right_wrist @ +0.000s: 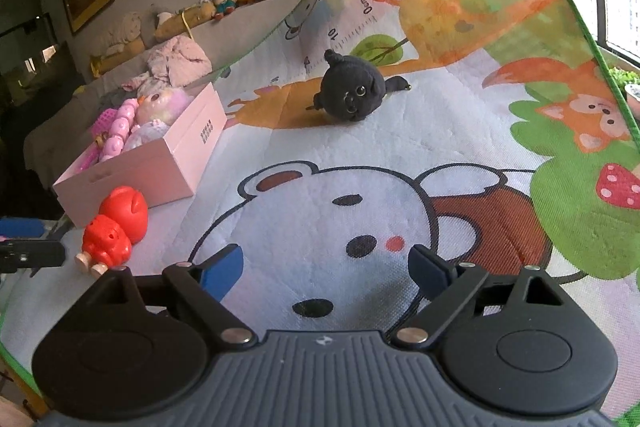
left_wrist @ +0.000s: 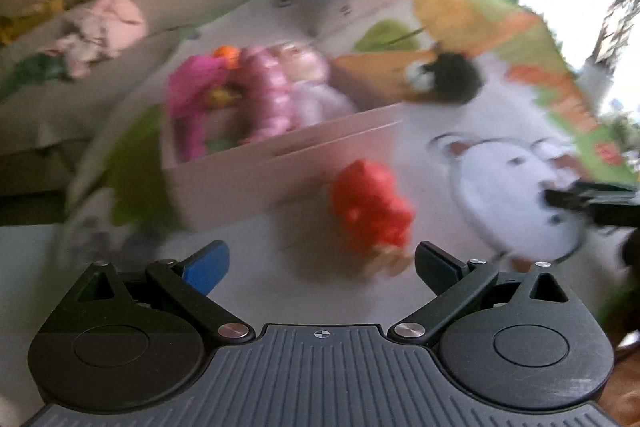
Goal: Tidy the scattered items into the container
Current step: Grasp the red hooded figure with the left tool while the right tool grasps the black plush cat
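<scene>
Both grippers empty. My left gripper (left_wrist: 320, 263) has its jaws wide with nothing between them; the right gripper (right_wrist: 326, 267) likewise, over bare play mat (right_wrist: 400, 147).

Nearest loose item: the red toy (right_wrist: 114, 225), lying on the mat just in front of the pink box (right_wrist: 160, 167), close ahead of the left gripper. It looks like hard moulded plastic, light, smooth, likely slippery on the rounded head. I'd pinch across the narrower body below the head, not the dome. The left view is blurred, so I'm aligning from the right one.

Further out: the black plush (right_wrist: 352, 93), mid-mat, well apart from the box. Soft, light, squashy, so a grip across the middle of the body should hold.

The box already holds a doll (right_wrist: 160, 107) and pink toys (right_wrist: 116, 131), fairly full, so I'd drop at the near end.
</scene>
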`<move>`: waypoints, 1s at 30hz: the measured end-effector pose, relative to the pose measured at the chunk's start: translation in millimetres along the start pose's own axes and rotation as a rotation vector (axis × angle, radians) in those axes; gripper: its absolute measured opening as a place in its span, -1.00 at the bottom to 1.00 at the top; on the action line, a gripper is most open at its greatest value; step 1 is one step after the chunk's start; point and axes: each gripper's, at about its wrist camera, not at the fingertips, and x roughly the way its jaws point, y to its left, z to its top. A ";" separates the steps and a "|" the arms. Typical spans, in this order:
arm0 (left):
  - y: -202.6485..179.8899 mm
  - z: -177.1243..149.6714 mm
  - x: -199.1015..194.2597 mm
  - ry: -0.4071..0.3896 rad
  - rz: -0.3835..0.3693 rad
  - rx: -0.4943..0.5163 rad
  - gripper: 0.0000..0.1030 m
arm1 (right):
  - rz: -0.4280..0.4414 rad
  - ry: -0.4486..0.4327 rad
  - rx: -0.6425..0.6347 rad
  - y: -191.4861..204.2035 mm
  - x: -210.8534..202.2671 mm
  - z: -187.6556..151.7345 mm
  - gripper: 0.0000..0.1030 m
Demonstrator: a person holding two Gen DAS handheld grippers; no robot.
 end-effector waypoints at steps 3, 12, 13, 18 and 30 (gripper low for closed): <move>-26.5 5.8 19.9 -0.017 -0.025 0.061 0.97 | -0.007 0.005 0.009 -1.3 1.1 0.0 0.75; -33.4 -1.2 55.9 0.034 -0.063 0.061 -0.05 | -0.017 0.018 -0.002 -0.9 2.8 0.6 0.79; -30.2 -4.3 51.1 0.029 -0.070 0.055 -0.05 | -0.021 0.021 -0.007 0.2 3.3 0.9 0.79; -10.9 -23.6 30.2 0.025 -0.071 0.025 -0.05 | -0.022 0.044 -0.082 12.2 10.7 12.4 0.79; 23.4 -43.8 17.5 -0.001 -0.091 -0.091 0.15 | -0.233 -0.069 -0.192 22.1 107.2 128.2 0.79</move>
